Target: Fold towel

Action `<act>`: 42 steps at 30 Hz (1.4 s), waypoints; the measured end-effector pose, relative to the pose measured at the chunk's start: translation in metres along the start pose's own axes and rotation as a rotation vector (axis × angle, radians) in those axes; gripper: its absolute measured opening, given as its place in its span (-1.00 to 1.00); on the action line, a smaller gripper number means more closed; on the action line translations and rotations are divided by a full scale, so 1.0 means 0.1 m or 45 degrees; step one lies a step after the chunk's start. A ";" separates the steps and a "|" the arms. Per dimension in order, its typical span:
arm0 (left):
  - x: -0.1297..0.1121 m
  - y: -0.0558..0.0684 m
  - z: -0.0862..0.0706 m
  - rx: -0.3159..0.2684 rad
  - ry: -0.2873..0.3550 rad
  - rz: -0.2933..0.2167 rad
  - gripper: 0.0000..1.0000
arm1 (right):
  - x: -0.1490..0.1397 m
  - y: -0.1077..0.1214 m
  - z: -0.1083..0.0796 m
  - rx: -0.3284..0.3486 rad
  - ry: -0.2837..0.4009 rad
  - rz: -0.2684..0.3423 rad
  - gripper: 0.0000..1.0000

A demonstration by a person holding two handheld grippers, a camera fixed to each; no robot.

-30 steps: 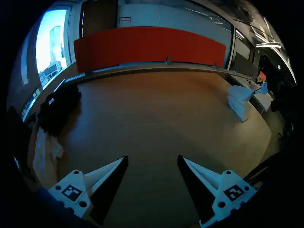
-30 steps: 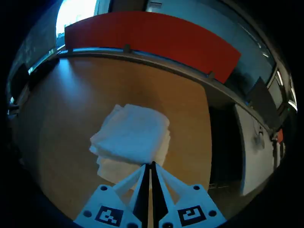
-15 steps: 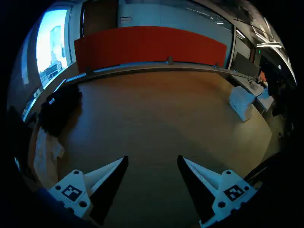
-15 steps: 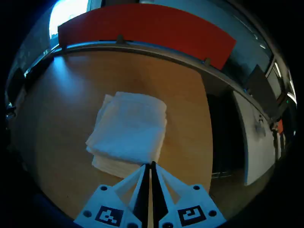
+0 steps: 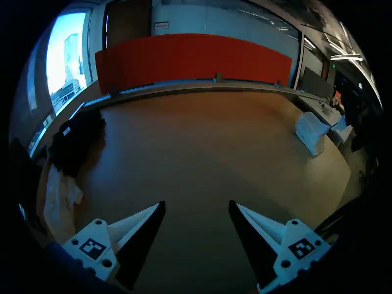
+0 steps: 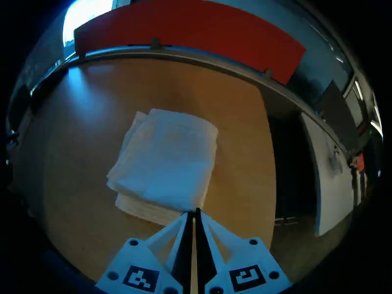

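The right tool (image 6: 195,211) is closed on the near corner of the folded towel (image 6: 166,161) on the desk (image 6: 88,122). The left tool (image 5: 196,208) gapes wide, well apart. Best to set that corner down flat, layers square.

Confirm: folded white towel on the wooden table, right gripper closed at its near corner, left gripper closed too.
One error: the left gripper is open, its fingers spread wide, as the left gripper view shows. Rest stands: towel folded on the table, right gripper closed at its near corner.
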State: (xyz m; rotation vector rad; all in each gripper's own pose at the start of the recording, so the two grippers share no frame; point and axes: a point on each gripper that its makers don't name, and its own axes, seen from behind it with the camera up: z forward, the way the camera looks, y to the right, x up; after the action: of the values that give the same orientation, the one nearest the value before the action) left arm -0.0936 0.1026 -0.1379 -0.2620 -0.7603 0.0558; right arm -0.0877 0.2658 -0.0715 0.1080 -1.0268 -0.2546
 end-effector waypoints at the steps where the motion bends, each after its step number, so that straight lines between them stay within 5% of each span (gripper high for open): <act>1: 0.00 0.00 0.00 0.000 0.001 0.000 0.91 | 0.00 0.00 0.00 -0.003 0.000 0.001 -0.94; 24: -0.05 -0.03 -0.06 0.007 -0.001 -0.001 0.91 | 0.05 0.03 0.02 -0.045 0.015 0.022 -0.80; 31: -0.04 -0.03 -0.07 0.002 0.008 -0.007 0.91 | 0.04 0.02 -0.04 -0.070 0.035 0.029 -0.39; 34: -0.05 -0.03 -0.07 0.001 0.011 -0.008 0.91 | 0.05 0.01 -0.07 -0.077 0.046 0.038 -0.05; 38: -0.06 -0.03 -0.08 0.000 0.014 -0.009 0.91 | 0.08 -0.02 -0.10 -0.086 0.073 0.051 0.70; 42: -0.06 -0.03 -0.09 0.000 0.018 -0.011 0.91 | 0.14 -0.06 -0.12 -0.086 0.102 0.078 1.00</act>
State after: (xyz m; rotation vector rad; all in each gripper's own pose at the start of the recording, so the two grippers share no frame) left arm -0.0919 0.0966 -0.1475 -0.2590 -0.7472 0.0455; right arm -0.0714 0.2557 -0.0673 0.0252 -0.9394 -0.2276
